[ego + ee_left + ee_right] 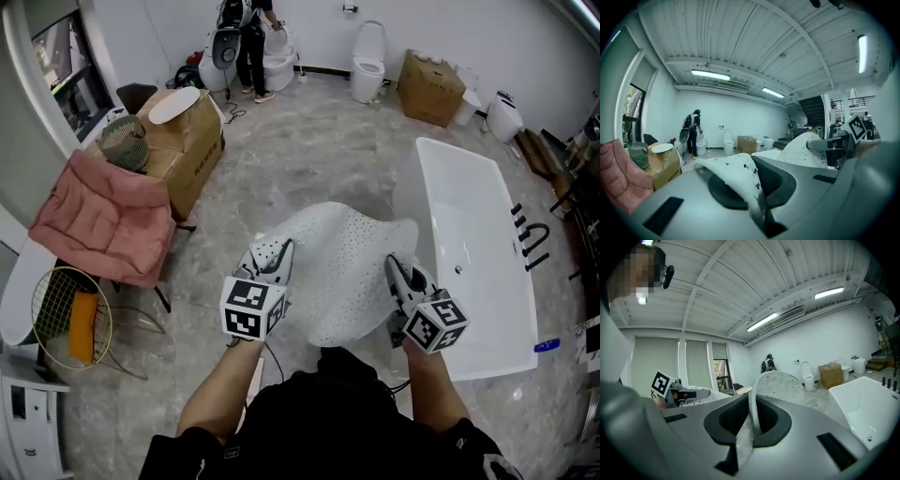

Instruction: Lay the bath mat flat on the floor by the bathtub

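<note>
A white perforated bath mat (342, 267) hangs in the air between my two grippers, bulging away from me, to the left of the white bathtub (473, 253). My left gripper (278, 255) is shut on the mat's near left edge, and that edge (738, 176) folds over between its jaws. My right gripper (395, 272) is shut on the mat's near right edge; the mat (752, 416) stands as a thin sheet in its jaws and curves up ahead. From the left gripper view, the right gripper (834, 144) shows holding the dotted mat.
Grey marbled floor (300, 159) spreads ahead. A pink cushion chair (108, 220), cardboard boxes (183, 141) and a wire basket (70, 314) stand at left. Toilets (368, 61) and a box (429, 86) line the far wall, where a person (253, 42) stands.
</note>
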